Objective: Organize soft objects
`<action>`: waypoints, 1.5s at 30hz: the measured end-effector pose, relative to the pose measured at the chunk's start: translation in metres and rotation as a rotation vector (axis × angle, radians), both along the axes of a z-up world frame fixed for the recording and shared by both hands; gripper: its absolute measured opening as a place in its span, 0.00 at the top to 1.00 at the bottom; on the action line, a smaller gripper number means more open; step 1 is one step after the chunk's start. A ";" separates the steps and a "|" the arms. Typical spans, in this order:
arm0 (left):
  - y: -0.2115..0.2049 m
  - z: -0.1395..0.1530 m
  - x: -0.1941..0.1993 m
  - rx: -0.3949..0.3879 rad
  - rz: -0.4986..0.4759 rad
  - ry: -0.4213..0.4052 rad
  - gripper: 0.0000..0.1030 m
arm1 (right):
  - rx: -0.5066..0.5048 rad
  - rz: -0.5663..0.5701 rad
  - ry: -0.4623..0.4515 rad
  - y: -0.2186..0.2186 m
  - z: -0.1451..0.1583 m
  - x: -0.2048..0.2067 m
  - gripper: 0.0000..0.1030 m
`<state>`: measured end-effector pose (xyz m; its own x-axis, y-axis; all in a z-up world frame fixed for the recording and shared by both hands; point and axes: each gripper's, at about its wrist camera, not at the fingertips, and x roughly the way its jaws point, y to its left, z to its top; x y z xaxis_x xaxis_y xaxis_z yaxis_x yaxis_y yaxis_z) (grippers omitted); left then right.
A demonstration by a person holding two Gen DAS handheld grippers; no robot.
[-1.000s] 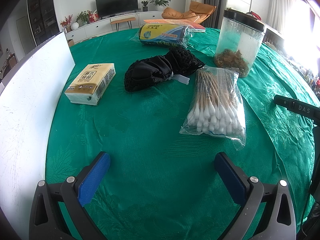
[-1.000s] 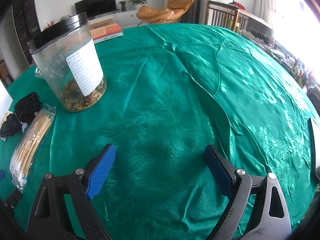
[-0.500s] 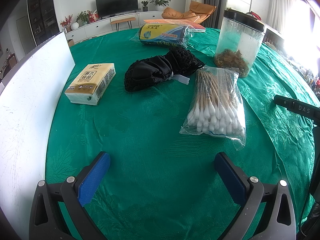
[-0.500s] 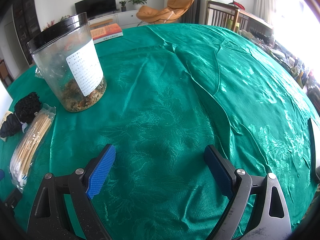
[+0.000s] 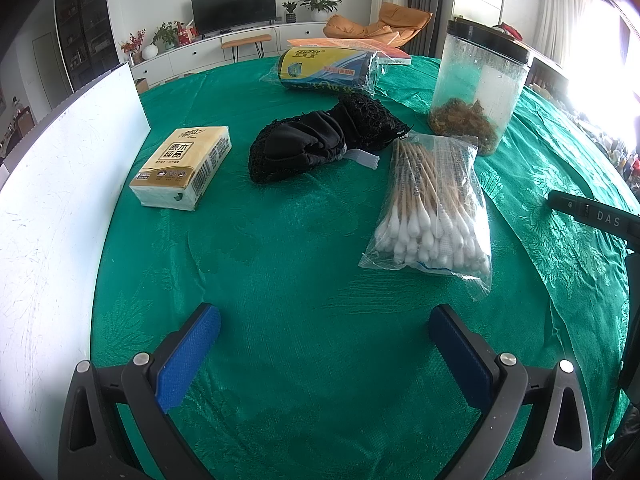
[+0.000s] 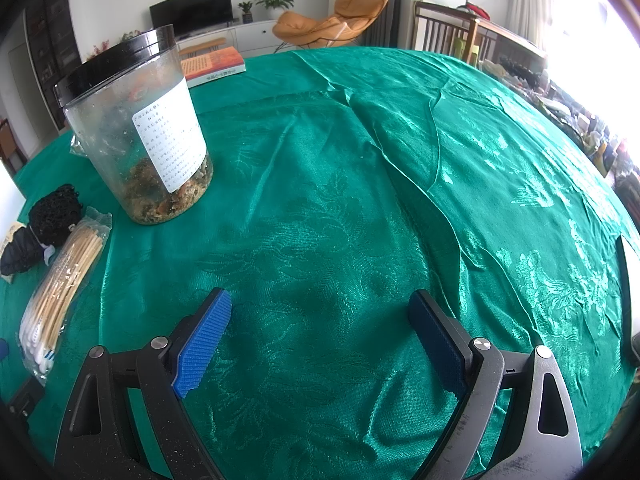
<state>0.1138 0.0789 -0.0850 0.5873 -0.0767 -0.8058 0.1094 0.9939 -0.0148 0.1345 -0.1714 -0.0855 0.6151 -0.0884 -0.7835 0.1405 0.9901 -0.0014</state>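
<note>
The black mesh bundle point(image 5: 320, 142) lies between the tissue pack point(image 5: 184, 166) and the jar point(image 5: 476, 88). Both the left gripper point(image 5: 324, 344) and right gripper point(image 6: 320, 328) hold their fingers apart, empty. The left should probably pinch the bundle's bunched middle, clear of the swab bag point(image 5: 432, 208).

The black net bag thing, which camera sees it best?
The left wrist view. There the black mesh bundle lies whole near the middle of the table, between the tissue pack and the cotton swab bag. The right wrist view catches only part of it at the left edge, squashed by the lens.
</note>
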 end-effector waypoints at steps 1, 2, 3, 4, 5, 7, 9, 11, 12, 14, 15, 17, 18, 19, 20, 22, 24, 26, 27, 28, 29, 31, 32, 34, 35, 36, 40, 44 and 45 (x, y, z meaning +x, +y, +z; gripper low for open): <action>0.000 0.000 0.000 0.000 0.000 0.000 0.00 | 0.000 0.000 0.000 0.000 0.000 0.000 0.10; 0.000 0.000 0.000 -0.001 0.000 0.000 0.00 | 0.000 0.000 0.000 0.000 0.000 0.000 0.10; 0.000 0.000 0.000 0.000 0.000 0.000 0.00 | 0.000 0.000 0.000 0.000 0.000 0.000 0.10; 0.000 0.000 0.000 0.000 0.000 0.000 0.00 | 0.000 0.000 0.000 0.000 0.000 0.000 0.10; 0.000 0.000 0.000 0.000 0.000 0.000 0.00 | 0.000 0.000 0.000 0.000 0.000 0.000 0.10; 0.000 0.000 0.000 0.000 0.000 0.000 0.00 | 0.000 0.000 0.000 0.000 0.000 0.000 0.10; 0.000 0.000 0.000 0.000 0.000 0.000 0.00 | 0.000 0.000 0.000 0.000 0.000 0.000 0.10; 0.000 0.000 0.000 0.000 0.000 0.000 0.00 | 0.000 0.000 0.000 0.000 0.000 0.000 0.10; 0.000 0.000 0.000 0.000 0.000 0.000 0.00 | 0.000 0.000 0.000 0.000 0.000 0.000 0.10; 0.000 0.000 0.000 0.000 0.000 0.000 0.00 | 0.000 0.000 0.000 0.000 0.000 0.000 0.10; 0.000 0.000 0.000 0.000 0.000 0.000 0.00 | 0.000 0.000 0.000 0.000 0.000 0.000 0.10; 0.000 0.000 0.000 0.000 0.000 0.000 0.00 | 0.000 0.000 0.000 0.000 0.000 0.000 0.10; 0.000 0.000 0.000 0.000 0.000 0.000 0.00 | 0.000 0.000 0.000 0.000 0.000 0.000 0.10; 0.000 0.000 0.000 0.000 0.000 0.000 0.00 | 0.000 0.000 0.000 0.000 0.000 0.000 0.10; 0.000 0.000 0.000 0.000 0.000 0.000 0.00 | 0.000 0.000 0.000 0.000 0.000 0.000 0.10; 0.000 0.000 0.000 0.000 0.000 0.000 0.00 | 0.000 0.000 0.000 0.000 0.000 0.000 0.10; 0.000 0.000 0.000 0.000 0.000 0.000 0.00 | 0.000 0.000 0.000 0.000 0.000 0.000 0.10; 0.000 0.000 0.000 0.000 0.000 0.000 0.00 | 0.000 0.000 0.000 0.000 0.000 0.000 0.10; 0.000 0.000 0.000 0.000 0.000 0.000 0.00 | 0.000 0.000 0.000 0.000 0.000 0.000 0.10; 0.000 0.000 0.000 0.000 0.000 0.000 0.00 | 0.000 0.000 0.000 0.000 0.000 0.000 0.10; 0.000 0.000 0.000 -0.001 0.000 0.000 0.00 | 0.000 0.000 0.000 0.000 0.000 0.000 0.10; 0.000 0.000 0.000 0.000 0.000 0.000 0.00 | 0.000 0.000 0.000 0.000 0.000 0.000 0.10; 0.000 0.000 0.000 0.000 0.000 0.000 0.00 | 0.000 0.000 0.000 0.000 0.000 0.000 0.10; 0.000 0.000 0.000 0.000 0.000 0.000 0.00 | 0.000 0.000 0.000 0.000 0.000 0.000 0.10; 0.000 0.000 0.000 0.000 0.000 0.000 0.00 | 0.000 0.000 0.000 0.000 0.000 0.000 0.10; 0.000 0.000 0.000 0.000 0.000 0.001 0.00 | 0.000 0.000 0.000 0.000 0.000 0.000 0.10; 0.000 0.001 -0.014 0.010 -0.007 0.017 0.00 | 0.001 0.000 0.000 0.001 0.000 0.000 0.10; 0.007 0.002 -0.042 0.004 -0.069 0.002 0.00 | 0.001 0.000 0.000 0.001 0.000 0.000 0.10; 0.009 0.002 -0.044 -0.001 -0.074 0.001 0.00 | 0.003 -0.004 0.001 0.001 0.001 0.000 0.10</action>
